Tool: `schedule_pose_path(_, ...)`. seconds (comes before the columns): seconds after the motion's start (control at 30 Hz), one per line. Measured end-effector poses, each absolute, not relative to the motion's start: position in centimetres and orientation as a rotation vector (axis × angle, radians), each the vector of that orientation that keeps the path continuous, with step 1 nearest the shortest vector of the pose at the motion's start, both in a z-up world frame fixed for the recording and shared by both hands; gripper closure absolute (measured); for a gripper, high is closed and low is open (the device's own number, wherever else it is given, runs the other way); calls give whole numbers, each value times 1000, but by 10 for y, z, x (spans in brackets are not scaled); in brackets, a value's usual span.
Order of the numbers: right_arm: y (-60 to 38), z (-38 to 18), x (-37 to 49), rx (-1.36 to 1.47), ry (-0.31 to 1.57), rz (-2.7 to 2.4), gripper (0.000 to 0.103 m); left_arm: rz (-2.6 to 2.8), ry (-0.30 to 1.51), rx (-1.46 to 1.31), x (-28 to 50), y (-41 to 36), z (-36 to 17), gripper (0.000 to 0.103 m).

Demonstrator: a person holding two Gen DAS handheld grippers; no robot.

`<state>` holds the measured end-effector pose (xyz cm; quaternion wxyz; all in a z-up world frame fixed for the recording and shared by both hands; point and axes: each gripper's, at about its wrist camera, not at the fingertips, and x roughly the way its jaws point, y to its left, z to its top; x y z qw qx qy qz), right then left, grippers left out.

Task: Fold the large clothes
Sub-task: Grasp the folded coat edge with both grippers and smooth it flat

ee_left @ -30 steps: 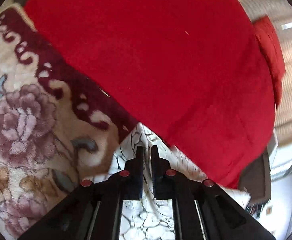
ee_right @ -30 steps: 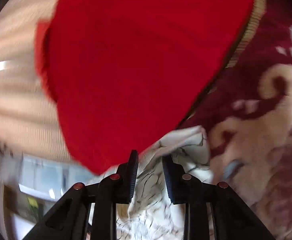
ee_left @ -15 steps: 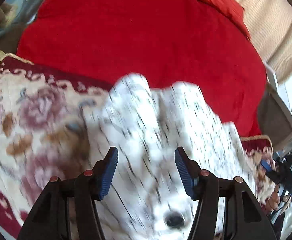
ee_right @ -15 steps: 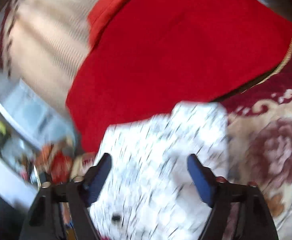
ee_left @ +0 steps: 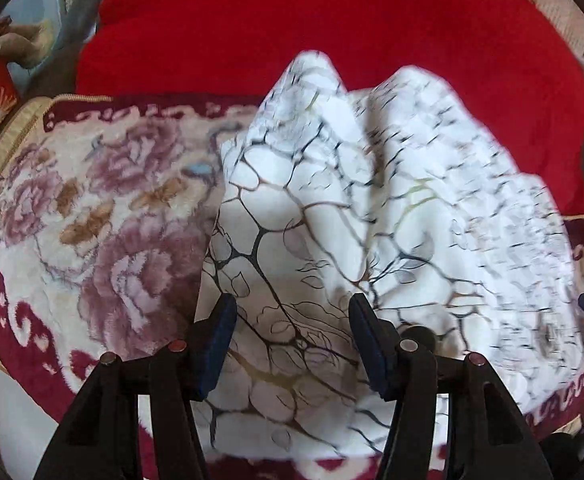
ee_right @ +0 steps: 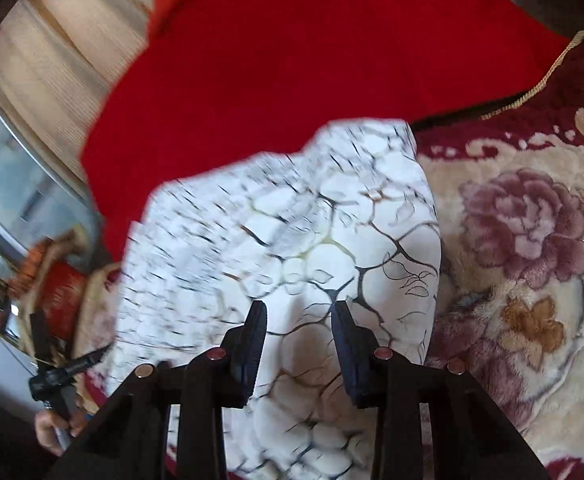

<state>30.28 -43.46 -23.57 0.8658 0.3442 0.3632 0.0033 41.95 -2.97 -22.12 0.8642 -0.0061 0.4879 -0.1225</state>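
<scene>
A white garment [ee_left: 332,208] printed with black and tan branching lines and leaf outlines is seen lying rumpled on a floral blanket [ee_left: 104,216], two soft ridges raised at its far edge, against a red cover [ee_left: 292,20]. It is spread below and ahead of both claws. The left claw [ee_left: 292,344] is held apart above it, gripping nothing. The right claw [ee_right: 298,344], just narrowed, is held likewise, with only cloth beneath.

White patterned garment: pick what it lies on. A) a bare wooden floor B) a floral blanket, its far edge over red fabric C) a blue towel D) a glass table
B: the white patterned garment rests on the floral blanket, its far edge reaching onto the red fabric.
</scene>
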Motion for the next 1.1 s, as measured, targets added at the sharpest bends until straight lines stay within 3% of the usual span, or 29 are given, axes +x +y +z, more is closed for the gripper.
schedule_pose_path(0.1,-433,-232,296,736,742,-2,66,-237,988,-44,412,-25,-213,44)
schedule_pose_path(0.27,-429,-270,322,779,854,-30,65,-123,1063,15,414,-33,-252,43)
schedule_pose_path(0.53,-407,-236,323,732,756,76,62,-123,950,87,392,-64,-212,43)
schedule_pose_path(0.57,-400,-232,327,719,750,100,59,-158,927,84,390,-72,-204,42)
schedule_pose_path(0.6,-391,-230,332,708,752,121,46,-175,916,88,390,-79,-201,41)
schedule_pose_path(0.63,-382,-230,337,702,754,134,44,-188,910,97,390,-86,-198,38)
schedule_pose_path(0.77,-351,-233,349,648,784,181,44,-210,920,169,403,-121,-207,36)
schedule_pose_path(0.83,-343,-247,363,618,858,150,45,-188,1003,202,417,-132,-229,27)
schedule_pose_path(0.9,-344,-259,373,639,898,137,46,-184,1092,176,428,-133,-250,27)
schedule_pose_path(1.1,-370,-237,390,690,793,117,45,-247,1095,144,450,-129,-215,27)
